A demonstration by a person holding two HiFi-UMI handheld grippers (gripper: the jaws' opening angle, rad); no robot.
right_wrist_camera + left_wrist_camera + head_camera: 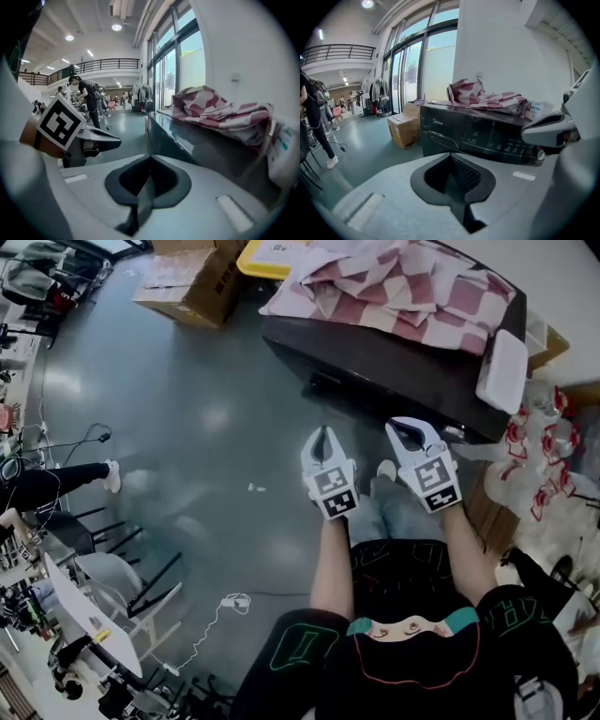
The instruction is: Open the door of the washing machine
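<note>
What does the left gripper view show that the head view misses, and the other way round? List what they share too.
Left gripper view only: the control panel on the washing machine, tall windows, a balcony railing.
Head view only: white chairs and a floor cable.
Both: the washing machine itself, the checked cloth on top of it, and the cardboard box beside it.

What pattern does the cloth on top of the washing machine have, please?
A pink-and-white checked pattern; the cloth shows best in the head view.
</note>
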